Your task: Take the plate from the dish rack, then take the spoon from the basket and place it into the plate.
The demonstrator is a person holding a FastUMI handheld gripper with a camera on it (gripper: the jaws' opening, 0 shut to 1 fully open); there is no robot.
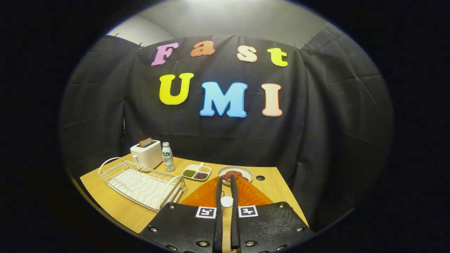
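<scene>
Gripper [226,182] fingers clenched on an orange plate [246,196] edge above the wooden counter [112,200]. White dish rack [140,184] at ten o'clock; toaster [147,154], bottle [167,156], divided bean tray [196,172], food dish [242,172] beyond.

Wood-look table [109,196], pale and matt, smooth grain. On it the rack [140,182]: thin white-coated wire, faint sheen on the rails. Toaster [146,154] in smooth cream plastic, soft gloss. Bottle [167,156], shiny plastic with a glossy label. Orange plate [253,196] gleams, ribbed and translucent like glass or hard plastic. It sits clamped in the gripper [227,181], both fingers closed on its rim. The tray [196,172] looks like glazed white ceramic. Wall cloth [334,123] is black, matt, creased.
</scene>
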